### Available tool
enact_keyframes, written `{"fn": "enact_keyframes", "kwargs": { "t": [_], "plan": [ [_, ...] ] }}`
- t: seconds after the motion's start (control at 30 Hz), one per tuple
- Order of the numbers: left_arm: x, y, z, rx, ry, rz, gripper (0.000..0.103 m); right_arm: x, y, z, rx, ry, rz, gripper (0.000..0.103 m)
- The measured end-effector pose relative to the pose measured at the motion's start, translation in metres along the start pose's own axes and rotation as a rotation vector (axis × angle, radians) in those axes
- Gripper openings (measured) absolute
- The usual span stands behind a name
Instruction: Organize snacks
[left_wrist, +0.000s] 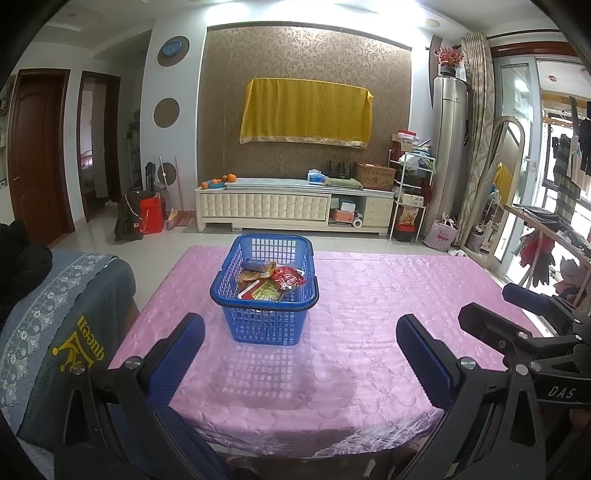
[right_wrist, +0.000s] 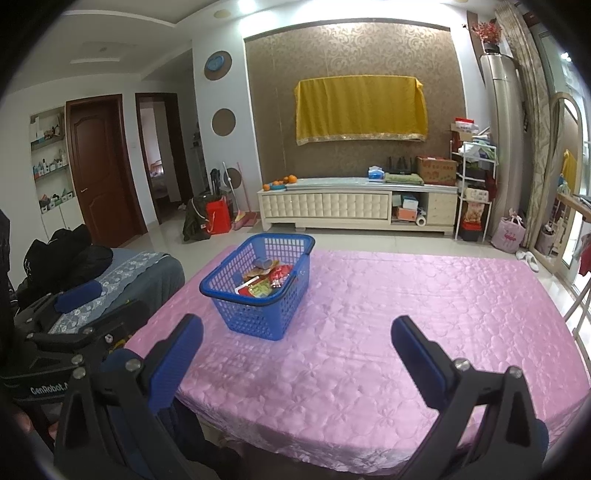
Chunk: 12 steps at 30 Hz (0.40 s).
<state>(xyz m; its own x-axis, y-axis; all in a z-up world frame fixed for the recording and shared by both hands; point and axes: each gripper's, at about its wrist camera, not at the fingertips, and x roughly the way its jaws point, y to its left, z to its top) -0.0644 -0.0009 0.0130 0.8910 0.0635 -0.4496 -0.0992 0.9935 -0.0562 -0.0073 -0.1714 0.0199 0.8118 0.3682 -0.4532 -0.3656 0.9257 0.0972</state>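
Observation:
A blue plastic basket (left_wrist: 264, 317) stands on the pink tablecloth (left_wrist: 369, 295), with several snack packets (left_wrist: 271, 282) inside, red, yellow and green. My left gripper (left_wrist: 301, 349) is open and empty, held above the table's near edge, short of the basket. My right gripper (right_wrist: 295, 349) is open and empty, to the right of the basket (right_wrist: 255, 314) and nearer than it. The packets (right_wrist: 267, 278) show in the right wrist view too. The right gripper also shows in the left wrist view (left_wrist: 517, 310) at the right edge.
A chair with a grey-blue cover (left_wrist: 55, 332) stands at the table's left side, with dark clothing on it (right_wrist: 70, 254). A white TV cabinet (left_wrist: 295, 206) stands across the room. The tablecloth (right_wrist: 424, 314) stretches right of the basket.

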Motion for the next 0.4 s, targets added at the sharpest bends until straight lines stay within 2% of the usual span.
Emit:
{"fn": "enact_keyframes", "kwargs": {
  "t": [0.4],
  "plan": [
    [-0.0013, -0.0010, -0.0045, 0.013, 0.005, 0.021, 0.103, 0.0010, -0.0007, -0.0038, 0.002, 0.016, 0.019, 0.103]
  ]
}}
